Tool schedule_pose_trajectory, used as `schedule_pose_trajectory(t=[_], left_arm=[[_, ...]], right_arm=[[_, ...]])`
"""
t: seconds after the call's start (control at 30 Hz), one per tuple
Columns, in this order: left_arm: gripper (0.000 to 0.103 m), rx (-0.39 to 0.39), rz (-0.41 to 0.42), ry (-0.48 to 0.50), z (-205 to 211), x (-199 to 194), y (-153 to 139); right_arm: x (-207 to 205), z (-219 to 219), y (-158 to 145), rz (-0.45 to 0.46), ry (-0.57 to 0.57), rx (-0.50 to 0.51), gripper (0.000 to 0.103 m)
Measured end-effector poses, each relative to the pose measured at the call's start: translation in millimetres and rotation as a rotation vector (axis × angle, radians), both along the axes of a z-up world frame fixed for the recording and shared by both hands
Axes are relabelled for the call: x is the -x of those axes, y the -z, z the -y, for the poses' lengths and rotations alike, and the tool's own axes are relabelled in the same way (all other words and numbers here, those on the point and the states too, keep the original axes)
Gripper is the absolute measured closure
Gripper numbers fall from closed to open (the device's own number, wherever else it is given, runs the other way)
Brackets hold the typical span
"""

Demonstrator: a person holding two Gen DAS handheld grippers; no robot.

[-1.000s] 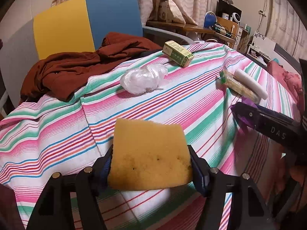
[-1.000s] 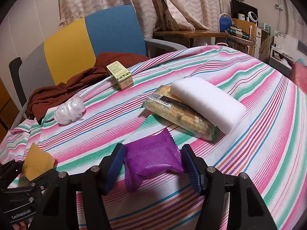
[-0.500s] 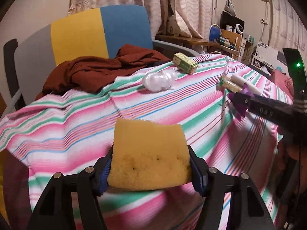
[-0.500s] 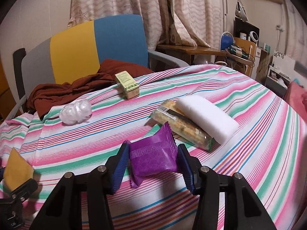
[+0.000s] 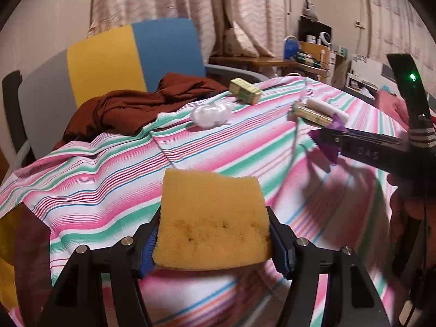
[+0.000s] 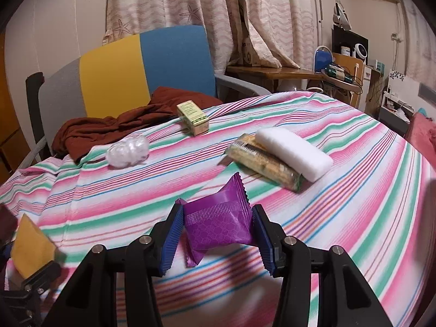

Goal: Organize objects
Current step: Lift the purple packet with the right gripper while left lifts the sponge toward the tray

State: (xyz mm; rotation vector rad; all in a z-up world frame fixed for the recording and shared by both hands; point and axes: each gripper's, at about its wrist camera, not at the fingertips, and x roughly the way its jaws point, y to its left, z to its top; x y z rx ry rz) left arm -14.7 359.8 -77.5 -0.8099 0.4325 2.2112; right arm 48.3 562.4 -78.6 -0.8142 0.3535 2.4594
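Two grippers are up over the striped surface point(image 6: 354, 169), each with something between its jaws. Furthest left, the left gripper point(image 5: 212, 234) pinches a yellow sponge point(image 5: 212, 218) by its two side edges; the blue pads press into the foam near its lower half, and most of the sponge sticks out forward past the fingertips, clear of the cloth. In the right wrist view the same sponge point(image 6: 31, 248) shows at the lower left corner, edge-on in that gripper.

Behind it, at the far left edge of the surface, a brown garment point(image 6: 114, 128) lies bunched, partly over a chair point(image 6: 141, 62) with grey, yellow and blue panels. Just right of the garment sits a crumpled clear plastic wad point(image 6: 128, 151), and beyond that a small green-and-yellow box point(image 6: 193, 118) lying on its side.

At centre, the right gripper point(image 6: 218, 229) has its jaws pressed on a purple packet point(image 6: 218, 223), one pad on each side of its body; the crimped top end points up and away, the lower crimped end hangs below the pads. The packet is off the cloth. From the left wrist view it point(image 5: 331, 147) shows only partly, behind a dark finger.

Further right on the surface, a clear-wrapped pack of crackers point(image 6: 264, 163) lies touching a white foam block point(image 6: 294, 152), side by side, well apart from both grippers.
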Motion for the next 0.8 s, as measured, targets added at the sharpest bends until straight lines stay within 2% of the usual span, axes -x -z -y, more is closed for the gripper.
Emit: schedule_pose_trajectory(t=[0.17, 0.37, 0.57, 0.8], left_arm=[[0.035, -0.021, -0.009, 0.031, 10, -17, -7], [0.035, -0.079, 0.015, 0.038, 45, -34, -22], [0.035, -0.124, 0.079, -0.028, 95, -36, -26], [0.035, -0.199, 0.118, -0.144, 159, -33, -38]], right_arm=[[-11, 19, 0, 0.008, -0.028, 0.01, 0.052], [-23, 45, 2, 0.021, -0.046, 0.054, 0.052], [-26, 75, -1, 0.007, -0.085, 0.118, 0.052], [-15, 133, -19, -0.023, -0.227, 0.141, 0.052]])
